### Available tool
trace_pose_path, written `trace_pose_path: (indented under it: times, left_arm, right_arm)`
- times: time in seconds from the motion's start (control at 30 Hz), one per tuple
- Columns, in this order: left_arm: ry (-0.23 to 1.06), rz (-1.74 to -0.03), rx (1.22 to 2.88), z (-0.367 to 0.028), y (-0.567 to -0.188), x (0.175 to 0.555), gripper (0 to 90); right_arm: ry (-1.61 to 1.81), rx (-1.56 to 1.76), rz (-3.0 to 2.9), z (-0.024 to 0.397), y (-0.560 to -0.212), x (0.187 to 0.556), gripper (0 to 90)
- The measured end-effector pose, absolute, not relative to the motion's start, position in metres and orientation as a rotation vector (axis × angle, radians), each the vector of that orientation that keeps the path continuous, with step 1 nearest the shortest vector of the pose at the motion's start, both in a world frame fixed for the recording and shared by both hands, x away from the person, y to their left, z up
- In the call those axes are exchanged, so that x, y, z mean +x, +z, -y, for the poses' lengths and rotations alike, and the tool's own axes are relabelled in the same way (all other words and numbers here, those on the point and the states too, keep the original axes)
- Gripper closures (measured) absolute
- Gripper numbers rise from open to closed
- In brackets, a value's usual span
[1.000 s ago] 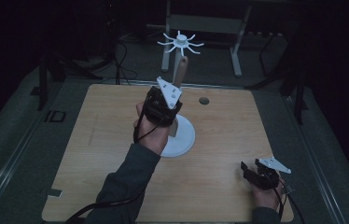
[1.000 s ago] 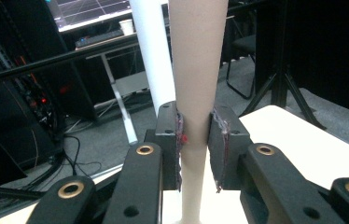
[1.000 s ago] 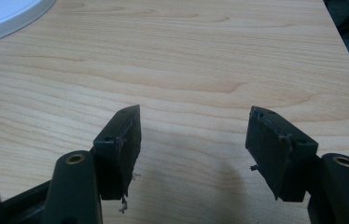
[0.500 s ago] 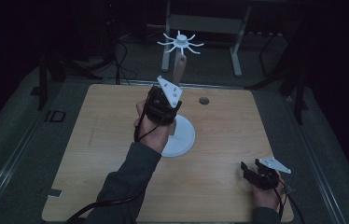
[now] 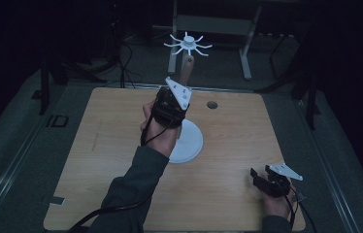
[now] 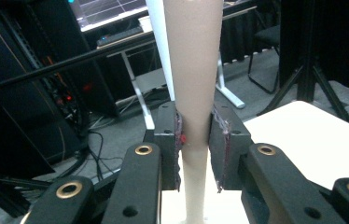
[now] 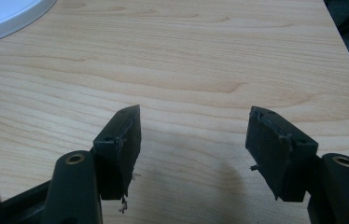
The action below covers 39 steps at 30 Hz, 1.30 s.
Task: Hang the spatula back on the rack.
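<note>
Tan post [image 6: 194, 70] upright on white round base [image 5: 191, 145] mid table [image 5: 97, 160], L gripper [image 6: 195, 140] clamped on post's lower part, pads pressing both sides, white spoked cap [image 5: 188, 44] prob. atop post, R gripper [image 7: 193, 149] jaws apart, nothing between, low over table's near right corner.
</note>
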<state>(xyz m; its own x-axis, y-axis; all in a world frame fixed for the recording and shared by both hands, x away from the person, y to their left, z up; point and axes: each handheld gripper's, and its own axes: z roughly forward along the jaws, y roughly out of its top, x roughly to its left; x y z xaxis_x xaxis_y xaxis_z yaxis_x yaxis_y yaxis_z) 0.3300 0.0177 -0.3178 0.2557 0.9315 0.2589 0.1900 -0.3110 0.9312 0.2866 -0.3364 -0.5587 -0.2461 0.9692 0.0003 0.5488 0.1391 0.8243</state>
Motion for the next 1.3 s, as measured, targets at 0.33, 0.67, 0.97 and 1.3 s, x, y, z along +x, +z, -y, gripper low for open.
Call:
trace_pose_path:
  times: [0.33, 0.67, 0.97, 1.3]
  left_arm:
    - [1.151, -1.044, 1.705, -0.014, -0.317, 0.332, 73.8]
    - [1.186, -1.052, 1.708, -0.009, -0.317, 0.335, 73.3]
    - [1.211, -1.051, 1.720, -0.005, -0.316, 0.338, 72.3]
    - [1.208, -1.035, 1.722, -0.004, -0.316, 0.339, 70.8]
  right_arm:
    - [0.984, 1.453, -1.867, 0.336, -0.559, 0.287, 35.3]
    - [0.985, 1.452, -1.870, 0.336, -0.559, 0.287, 35.3]
    - [0.987, 1.451, -1.868, 0.336, -0.559, 0.286, 34.5]
    - [0.985, 1.454, -1.867, 0.336, -0.559, 0.286, 34.5]
